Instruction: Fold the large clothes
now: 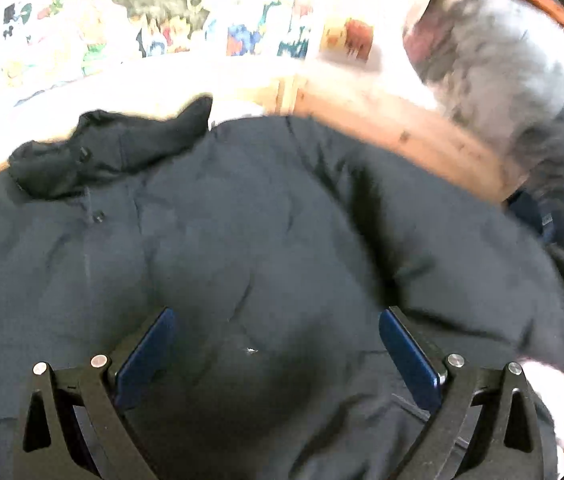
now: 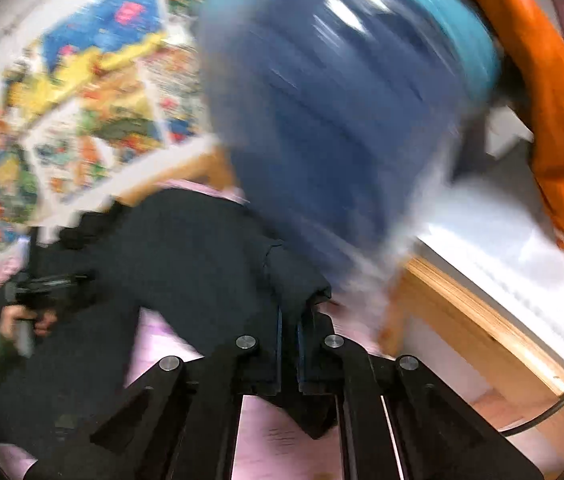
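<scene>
A large dark navy jacket (image 1: pixel 242 240) lies spread over the surface and fills the left wrist view; its collar (image 1: pixel 94 152) is bunched at the far left. My left gripper (image 1: pixel 276 320) is open just above the jacket, with blue pads (image 1: pixel 150 344) wide apart and nothing between them. In the right wrist view the same jacket (image 2: pixel 170 264) lies on a pink sheet (image 2: pixel 278 432). My right gripper (image 2: pixel 289 320) is shut on a fold of the jacket's edge. The left gripper (image 2: pixel 48 292) in a hand shows at the far left of that view.
A wooden frame edge (image 1: pixel 393 128) runs behind the jacket, and also at the right in the right wrist view (image 2: pixel 473 320). A blurred blue garment (image 2: pixel 341 120) and an orange garment (image 2: pixel 553 120) hang close ahead. Colourful pictures (image 2: pixel 82 100) cover the wall.
</scene>
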### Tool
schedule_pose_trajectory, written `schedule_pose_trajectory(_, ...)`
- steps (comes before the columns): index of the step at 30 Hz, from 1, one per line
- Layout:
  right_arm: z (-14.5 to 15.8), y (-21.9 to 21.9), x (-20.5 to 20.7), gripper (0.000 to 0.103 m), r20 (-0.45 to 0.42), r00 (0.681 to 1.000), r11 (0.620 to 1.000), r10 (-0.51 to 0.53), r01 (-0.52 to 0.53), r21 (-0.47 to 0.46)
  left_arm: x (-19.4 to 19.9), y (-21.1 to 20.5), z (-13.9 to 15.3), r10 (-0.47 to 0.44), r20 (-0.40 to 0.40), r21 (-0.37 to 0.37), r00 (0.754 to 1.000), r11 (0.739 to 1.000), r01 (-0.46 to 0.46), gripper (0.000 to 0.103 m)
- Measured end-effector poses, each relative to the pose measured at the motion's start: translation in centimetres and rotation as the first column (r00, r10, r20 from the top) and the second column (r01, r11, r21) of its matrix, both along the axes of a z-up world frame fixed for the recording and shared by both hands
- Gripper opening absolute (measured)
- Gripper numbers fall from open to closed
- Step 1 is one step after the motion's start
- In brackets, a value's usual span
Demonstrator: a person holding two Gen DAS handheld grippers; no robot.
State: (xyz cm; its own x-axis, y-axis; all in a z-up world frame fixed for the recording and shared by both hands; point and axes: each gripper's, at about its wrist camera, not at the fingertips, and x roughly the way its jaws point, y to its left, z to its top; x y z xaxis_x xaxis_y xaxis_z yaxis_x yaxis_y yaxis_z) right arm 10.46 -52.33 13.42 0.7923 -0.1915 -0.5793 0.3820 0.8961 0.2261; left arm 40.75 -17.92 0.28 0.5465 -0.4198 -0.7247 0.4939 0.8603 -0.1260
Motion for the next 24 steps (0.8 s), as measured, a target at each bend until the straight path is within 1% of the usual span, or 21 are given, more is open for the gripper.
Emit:
schedule_pose_trajectory(1, 2.0, 1.6, 0.2, 0.005, 0.034, 0.998, 0.999, 0.051, -0.051, -0.001, -0.5, 0.4, 0.8, -0.010, 0.007, -0.015, 1.000, 1.000, 0.010, 0.102)
schedule_pose_trajectory(3, 4.9, 4.1, 1.0, 0.005, 0.075, 0.988, 0.990, 0.139, -0.138, -0.010, -1.9, 1.9, 2.8, -0.040, 0.012, -0.051, 0.999, 0.998, 0.041, 0.102)
schedule_pose_trajectory(5, 8.1, 7.3, 2.3, 0.005, 0.125, 0.959, 0.968, 0.253, -0.252, -0.021, -3.6, 3.9, 4.3, -0.053, 0.003, -0.081, 0.999, 0.995, 0.053, 0.102)
schedule_pose_trajectory(6, 9.7, 9.0, 3.2, 0.005, 0.148, 0.939, 0.950, 0.311, -0.310, -0.030, -4.1, 4.6, 4.6, -0.056, -0.001, -0.090, 0.998, 0.994, 0.056, 0.102)
schedule_pose_trajectory(8, 12.7, 12.5, 5.4, 0.005, 0.190, 0.883, 0.902, 0.429, -0.430, -0.036, -5.7, 7.2, 5.4, -0.064, -0.015, -0.105, 0.998, 0.993, 0.062, 0.102)
schedule_pose_trajectory(9, 13.5, 13.9, 6.0, 0.005, 0.202, 0.860, 0.881, 0.469, -0.472, -0.036, -6.4, 8.4, 5.7, -0.064, -0.018, -0.107, 0.998, 0.992, 0.062, 0.102)
schedule_pose_trajectory(10, 14.9, 16.1, 7.7, 0.005, 0.216, 0.818, 0.842, 0.533, -0.539, -0.034, -7.0, 9.8, 6.1, -0.063, -0.021, -0.108, 0.998, 0.992, 0.061, 0.102)
schedule_pose_trajectory(12, 16.3, 20.0, 10.3, 0.005, 0.224, 0.748, 0.771, 0.625, -0.636, -0.030, -8.3, 12.3, 6.3, -0.044, -0.027, -0.096, 0.999, 0.994, 0.041, 0.102)
schedule_pose_trajectory(13, 16.7, 22.2, 11.7, 0.005, 0.219, 0.710, 0.733, 0.669, -0.680, -0.031, -8.7, 13.3, 6.4, -0.035, -0.032, -0.087, 0.999, 0.996, 0.032, 0.102)
schedule_pose_trajectory(14, 16.9, 24.0, 12.8, 0.005, 0.212, 0.684, 0.704, 0.698, -0.709, -0.032, -9.4, 14.7, 6.5, -0.027, -0.041, -0.080, 0.999, 0.996, 0.024, 0.102)
schedule_pose_trajectory(16, 16.6, 28.4, 15.5, 0.005, 0.179, 0.621, 0.635, 0.763, -0.772, -0.027, -10.2, 16.9, 6.4, -0.012, -0.060, -0.081, 0.998, 0.997, 0.007, 0.102)
schedule_pose_trajectory(18, 15.7, 32.3, 17.6, 0.005, 0.146, 0.572, 0.579, 0.807, -0.815, -0.007, -10.6, 18.8, 6.4, -0.003, -0.071, -0.120, 0.997, 0.993, -0.006, 0.102)
schedule_pose_trajectory(19, 14.9, 33.9, 18.6, 0.005, 0.129, 0.550, 0.553, 0.825, -0.833, 0.012, -10.9, 19.9, 6.4, -0.006, -0.056, -0.158, 0.998, 0.987, -0.003, 0.102)
schedule_pose_trajectory(22, 12.9, 37.6, 20.5, 0.005, 0.078, 0.505, 0.503, 0.860, -0.863, 0.046, -11.4, 21.7, 6.7, -0.015, 0.026, -0.253, 1.000, 0.967, 0.021, 0.103)
schedule_pose_trajectory(24, 11.5, 39.3, 21.5, 0.005, 0.041, 0.489, 0.486, 0.872, -0.872, 0.064, -11.3, 22.3, 6.7, -0.024, 0.055, -0.299, 0.998, 0.953, 0.040, 0.103)
